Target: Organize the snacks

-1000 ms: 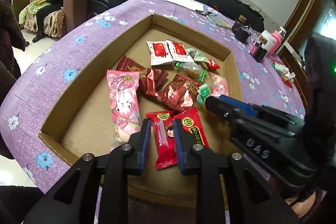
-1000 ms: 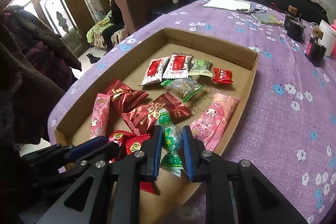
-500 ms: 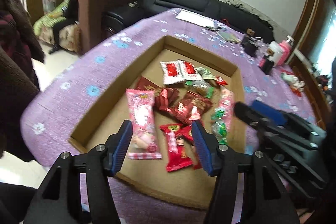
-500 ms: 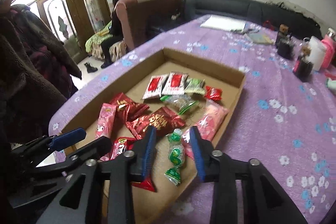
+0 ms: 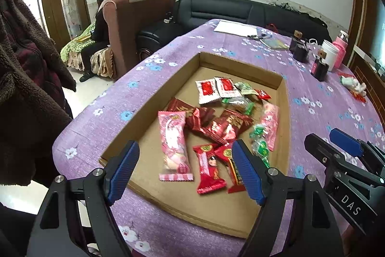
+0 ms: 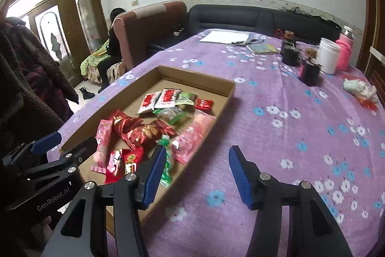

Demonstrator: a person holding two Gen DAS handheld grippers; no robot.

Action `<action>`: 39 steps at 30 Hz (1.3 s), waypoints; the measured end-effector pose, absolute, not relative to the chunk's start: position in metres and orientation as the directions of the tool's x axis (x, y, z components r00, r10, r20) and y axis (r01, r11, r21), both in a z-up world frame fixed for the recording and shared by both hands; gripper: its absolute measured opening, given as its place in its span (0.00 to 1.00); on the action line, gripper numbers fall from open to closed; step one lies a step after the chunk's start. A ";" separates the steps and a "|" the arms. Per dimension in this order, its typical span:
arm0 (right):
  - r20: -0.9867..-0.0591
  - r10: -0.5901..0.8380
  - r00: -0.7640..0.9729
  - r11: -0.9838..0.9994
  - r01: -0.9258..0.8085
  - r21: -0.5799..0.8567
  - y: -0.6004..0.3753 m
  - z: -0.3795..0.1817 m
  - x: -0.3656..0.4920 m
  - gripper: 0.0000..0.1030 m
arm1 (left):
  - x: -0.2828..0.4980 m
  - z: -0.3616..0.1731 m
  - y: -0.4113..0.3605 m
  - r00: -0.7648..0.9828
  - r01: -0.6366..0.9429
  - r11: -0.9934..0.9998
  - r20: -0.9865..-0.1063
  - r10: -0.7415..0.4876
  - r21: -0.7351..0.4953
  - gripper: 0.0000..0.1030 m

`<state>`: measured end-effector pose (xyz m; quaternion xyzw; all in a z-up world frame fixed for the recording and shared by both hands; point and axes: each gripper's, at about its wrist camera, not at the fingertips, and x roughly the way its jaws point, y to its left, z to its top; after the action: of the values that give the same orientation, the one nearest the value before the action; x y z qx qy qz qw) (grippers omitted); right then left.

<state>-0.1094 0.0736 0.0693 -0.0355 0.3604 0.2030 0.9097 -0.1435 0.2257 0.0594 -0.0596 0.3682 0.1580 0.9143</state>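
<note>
A shallow cardboard tray (image 5: 285, 112) (image 6: 229, 94) on the purple flowered tablecloth holds several snack packets: a pink packet (image 5: 173, 143), red packets (image 5: 209, 168), dark red packets (image 5: 223, 127) and a green candy strip (image 5: 259, 146) (image 6: 167, 160). My left gripper (image 5: 185, 170) is open and empty, held above the tray's near edge. My right gripper (image 6: 197, 175) is open and empty, above the tablecloth just right of the tray's near corner. Each gripper shows at the edge of the other's view.
At the table's far right stand dark jars (image 6: 290, 53), a white cup (image 6: 328, 58) and a pink bottle (image 6: 344, 52). Papers and a booklet (image 6: 262, 48) lie at the far end. Sofas stand behind the table. A coat (image 5: 26, 64) hangs at the left.
Both grippers opened, letting go of the red packet and the green candy strip, which now lie in the tray. Both grippers pulled back and up; the right one shifted right.
</note>
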 end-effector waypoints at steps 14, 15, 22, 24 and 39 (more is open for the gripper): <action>-0.690 0.314 0.652 0.931 -0.355 0.089 0.052 0.055 -0.117 0.59 | -0.140 0.049 0.201 0.647 -0.292 0.955 -0.725 0.238 0.053 0.77; -0.691 0.313 0.652 0.931 -0.353 0.089 0.052 0.054 -0.117 0.59 | -0.139 0.049 0.200 0.645 -0.291 0.955 -0.726 0.237 0.053 0.77; -0.700 0.305 0.646 0.935 -0.342 0.092 0.045 0.048 -0.117 0.59 | -0.137 0.044 0.197 0.630 -0.287 0.956 -0.741 0.231 0.054 0.77; -0.701 0.300 0.648 0.937 -0.338 0.088 0.044 0.047 -0.116 0.60 | -0.137 0.044 0.196 0.629 -0.292 0.955 -0.741 0.236 0.056 0.77; -0.672 0.286 0.683 0.934 -0.356 0.036 0.048 0.053 -0.126 0.63 | -0.193 0.108 0.197 0.817 -0.466 0.885 -0.376 0.437 0.017 0.96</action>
<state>-0.1256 0.0475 0.0531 -0.0488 0.3576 0.1751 0.9160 -0.1927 0.1968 0.1079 -0.0380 0.1880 0.2371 0.9524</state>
